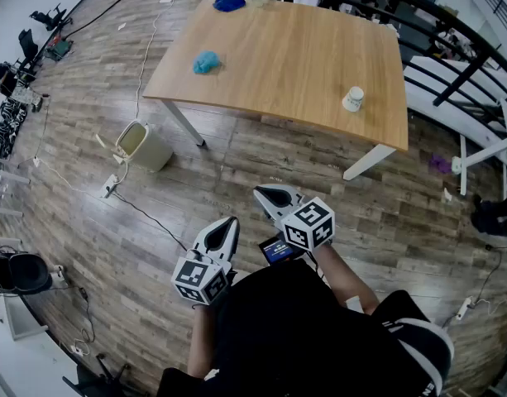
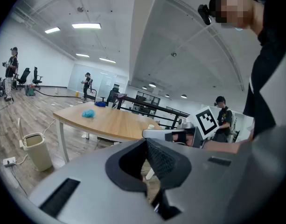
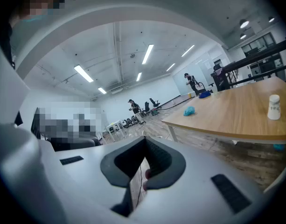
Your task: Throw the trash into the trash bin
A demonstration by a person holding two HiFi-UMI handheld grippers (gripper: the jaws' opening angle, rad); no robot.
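As things stand, step in hand: the approach. Nothing is picked up yet, and the person stands on the floor well short of the tabletop [image 1: 294, 56].
Left hand-held gripper [image 1: 230, 222]: jaws pressed together with nothing between them, held low in front of the body and aimed toward the table.
Right hand-held gripper [image 1: 260, 192]: also pressed together and empty, just beside the left one and a touch further forward.
Trash, nearest: a light-blue crumpled wad [image 1: 207, 62] lying on the tabletop near its left edge.
Trash, far: a dark-blue wad [image 1: 229, 2] at the far edge of the tabletop.
Trash, right: a small white container [image 1: 353, 98] standing upright near the near-right corner.
Trash bin [image 1: 142, 145]: on the floor beside the left table leg, its mouth showing open, apart from all three items.
Progress: by my reading, barely begun, since all three pieces sit on the wood.
Next move calls for: stepping in, spreading one pair of jaws, and reaching for a piece. The white container looks closest to the right hand-held gripper.
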